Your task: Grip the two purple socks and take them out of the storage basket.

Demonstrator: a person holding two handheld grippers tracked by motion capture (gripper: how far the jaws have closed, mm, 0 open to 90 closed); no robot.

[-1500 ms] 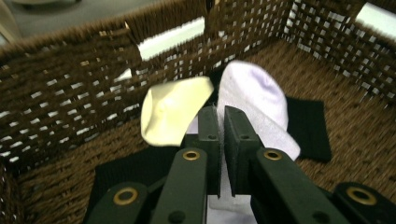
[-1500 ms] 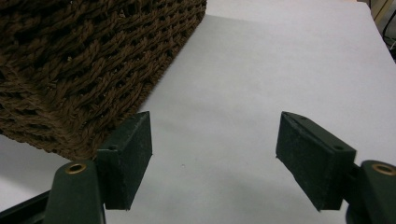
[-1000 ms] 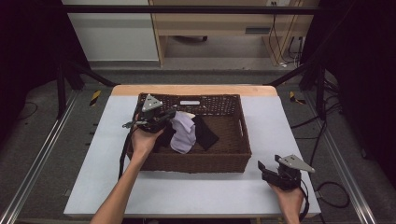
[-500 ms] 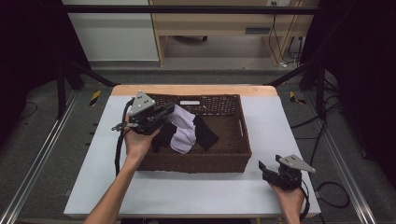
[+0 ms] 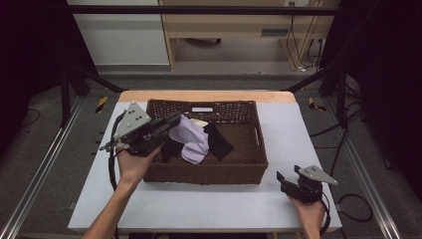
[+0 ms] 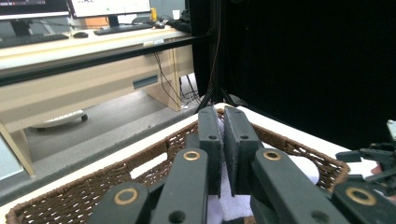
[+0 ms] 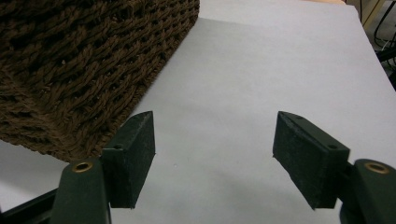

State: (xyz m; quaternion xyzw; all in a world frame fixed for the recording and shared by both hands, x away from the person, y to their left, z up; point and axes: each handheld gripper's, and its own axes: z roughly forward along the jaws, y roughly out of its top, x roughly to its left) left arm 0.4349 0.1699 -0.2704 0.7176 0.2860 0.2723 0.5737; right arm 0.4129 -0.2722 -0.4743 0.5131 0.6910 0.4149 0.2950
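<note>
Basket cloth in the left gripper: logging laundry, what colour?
Pale lilac-white cloth, clearest in the high view.

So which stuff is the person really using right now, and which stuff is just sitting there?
In use:
- left gripper, jaws shut on the white cloth
- wicker basket holding the cloths

Just sitting there:
- black cloth in the basket
- right gripper, open, at the table edge
- desk with keyboard beyond

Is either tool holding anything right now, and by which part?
The left tool is shut on the white cloth, pinching an upper edge. The right tool is open, holding nothing.
</note>
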